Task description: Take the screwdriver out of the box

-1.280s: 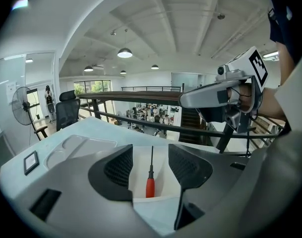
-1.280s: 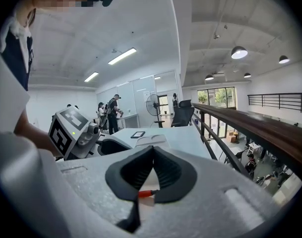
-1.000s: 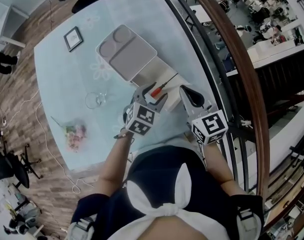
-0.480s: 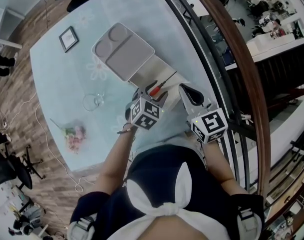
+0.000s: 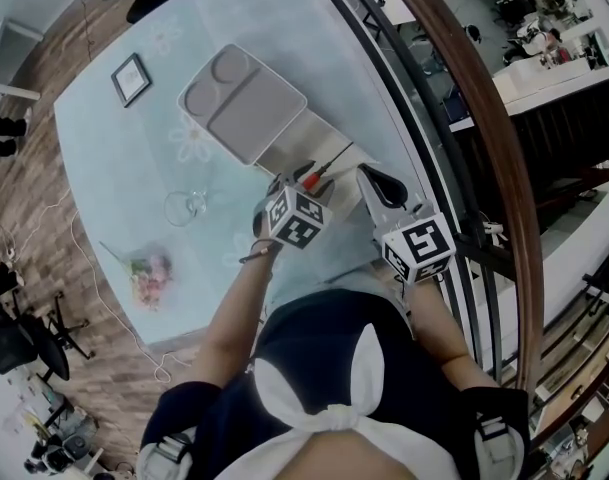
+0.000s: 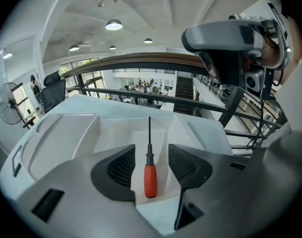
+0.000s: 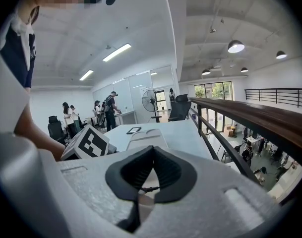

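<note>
Pale glass table, seen from above; a dark railing with a brown handrail runs just beyond its right edge.

1. Box: one, near the table's right edge. Its lid lies flat and open on the far side and has two recesses.
2. Screwdriver: one, with a red handle and a dark shaft. It lies in the open box, with the tip pointing away from the person.
3. Left gripper: jaws spread, one on each side of the red handle. A gap shows on both sides, so nothing is clamped. The box's pale walls rise to the left and right of the jaws.
4. Right gripper: jaws pressed together at the tips, with nothing between them. It hangs just to the right of the box, beside the left gripper, over the table's right edge.
5. Other items on the table, each well apart from the box:
   - Picture frame: one, toward the far left corner.
   - Clear glass: one, near the middle.
   - Bunch of flowers: one, near the left edge.
</note>
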Demonstrator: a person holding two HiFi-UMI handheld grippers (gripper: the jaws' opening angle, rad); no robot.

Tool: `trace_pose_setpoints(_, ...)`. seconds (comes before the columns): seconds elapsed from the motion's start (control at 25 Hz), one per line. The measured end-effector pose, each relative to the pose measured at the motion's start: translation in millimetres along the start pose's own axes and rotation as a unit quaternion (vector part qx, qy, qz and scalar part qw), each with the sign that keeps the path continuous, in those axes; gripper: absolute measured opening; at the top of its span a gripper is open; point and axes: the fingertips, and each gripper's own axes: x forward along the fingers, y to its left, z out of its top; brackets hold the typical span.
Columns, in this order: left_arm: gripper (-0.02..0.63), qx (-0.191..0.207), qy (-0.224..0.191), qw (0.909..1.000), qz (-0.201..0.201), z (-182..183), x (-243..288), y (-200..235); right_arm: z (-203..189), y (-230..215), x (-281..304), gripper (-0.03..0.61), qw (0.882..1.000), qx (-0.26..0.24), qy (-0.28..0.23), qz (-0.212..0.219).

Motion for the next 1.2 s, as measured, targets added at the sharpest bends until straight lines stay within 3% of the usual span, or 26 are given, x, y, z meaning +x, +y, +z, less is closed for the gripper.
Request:
trace_pose_setpoints(0.8,0.215,0.014,0.083,0.9964,-0.013,-23.2,29.9,2.1,-7.4,-10.4,7.7,-0.002,1.000,0.010,0.007,-0.016)
trace_pose_setpoints(1.04,0.190,0.017,0.133,0.9908,-0.013,-35.8,40.2,-2.2,-8.5,-14.2,3.3,-0.002,1.000,0.011,0.007,-0.020)
trace_pose_setpoints(1.2,0.179,0.045,0.164,0.9854,-0.004,-40.7,44.3,-6.8,-9.6,-16.9,-2.2,-0.002,1.000,0.013,0.006,-0.024)
